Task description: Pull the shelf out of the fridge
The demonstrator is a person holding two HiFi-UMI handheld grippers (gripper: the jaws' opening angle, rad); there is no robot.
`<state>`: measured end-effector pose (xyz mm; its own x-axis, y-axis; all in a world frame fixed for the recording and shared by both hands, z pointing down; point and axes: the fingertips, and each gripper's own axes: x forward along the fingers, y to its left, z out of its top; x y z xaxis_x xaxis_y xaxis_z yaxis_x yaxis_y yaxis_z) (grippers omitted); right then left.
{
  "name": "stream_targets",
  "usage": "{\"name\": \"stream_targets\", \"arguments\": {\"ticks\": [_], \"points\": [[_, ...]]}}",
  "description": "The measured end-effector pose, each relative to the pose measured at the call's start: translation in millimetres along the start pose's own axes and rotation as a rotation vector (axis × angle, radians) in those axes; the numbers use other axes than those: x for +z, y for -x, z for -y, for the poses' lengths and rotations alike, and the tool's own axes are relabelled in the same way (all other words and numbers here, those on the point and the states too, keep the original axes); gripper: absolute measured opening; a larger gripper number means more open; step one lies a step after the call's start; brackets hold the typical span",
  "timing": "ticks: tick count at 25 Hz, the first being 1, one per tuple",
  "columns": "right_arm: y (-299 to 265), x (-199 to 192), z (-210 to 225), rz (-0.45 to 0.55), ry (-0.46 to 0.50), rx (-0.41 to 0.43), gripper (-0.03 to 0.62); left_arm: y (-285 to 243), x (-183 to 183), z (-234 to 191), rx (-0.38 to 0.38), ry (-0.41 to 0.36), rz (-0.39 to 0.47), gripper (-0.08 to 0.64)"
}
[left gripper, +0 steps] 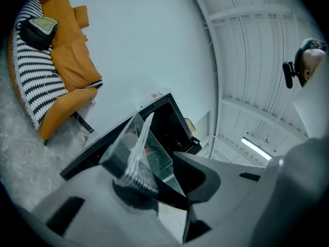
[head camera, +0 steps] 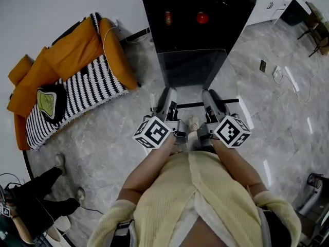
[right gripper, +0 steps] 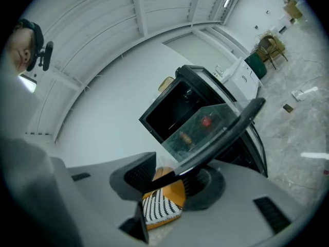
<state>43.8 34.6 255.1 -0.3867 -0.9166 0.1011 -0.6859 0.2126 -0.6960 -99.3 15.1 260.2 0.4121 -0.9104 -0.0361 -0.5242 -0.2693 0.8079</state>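
we find the glass shelf (head camera: 193, 68) level, projecting from the front of the black fridge (head camera: 195, 14) toward us. the left claw (head camera: 165, 94) is clamped on the left end of the shelf's near edge. the right claw (head camera: 208, 95) is clamped on the dark front trim at the right end. both claws point toward the fridge.

Orange sofa (head camera: 61, 53) with striped blanket (head camera: 85, 89)

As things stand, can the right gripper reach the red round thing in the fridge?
Probably not: the right gripper is shut on the glass shelf, which lies between it and the red round thing.
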Motion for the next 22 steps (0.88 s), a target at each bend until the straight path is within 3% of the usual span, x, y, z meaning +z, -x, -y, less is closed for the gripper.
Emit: {"name": "stream_targets", "arguments": {"ticks": [22], "points": [[-2.3,-2.9,-0.7,-0.009,0.013,-0.008,0.152,-0.2,0.2,-5.2,0.004,0.015,-0.007,0.103]]}}
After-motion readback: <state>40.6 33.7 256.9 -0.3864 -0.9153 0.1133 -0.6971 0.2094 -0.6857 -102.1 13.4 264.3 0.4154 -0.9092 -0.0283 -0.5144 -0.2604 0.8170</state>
